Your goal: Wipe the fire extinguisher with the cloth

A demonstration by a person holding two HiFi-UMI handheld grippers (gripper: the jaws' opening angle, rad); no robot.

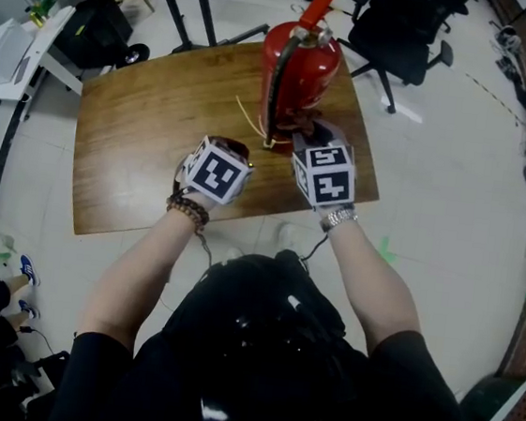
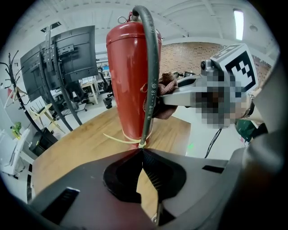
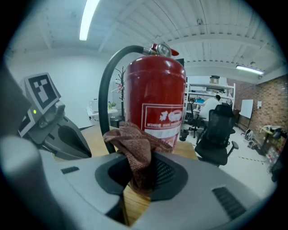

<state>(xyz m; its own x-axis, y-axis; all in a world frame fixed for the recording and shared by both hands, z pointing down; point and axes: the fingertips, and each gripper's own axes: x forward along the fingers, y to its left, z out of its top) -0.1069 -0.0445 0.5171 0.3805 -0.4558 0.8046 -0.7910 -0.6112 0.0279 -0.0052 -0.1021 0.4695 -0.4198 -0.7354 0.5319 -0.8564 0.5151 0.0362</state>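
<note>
The cloth, clamped in the right hand-held gripper, is best pressed flat against the extinguisher, upright on the surface, and drawn firmly beside the hose, with the shut, empty left hand-held gripper held aside.

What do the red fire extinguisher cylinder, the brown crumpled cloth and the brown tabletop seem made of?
Red fire extinguisher cylinder: probably painted metal, glossy; highlights streak its side.
Brown crumpled cloth: woven fabric, matte; coarse weave and soft folds show.
Brown tabletop: wood or wood-look laminate, smooth with slight sheen; grain streaks run across it.
</note>
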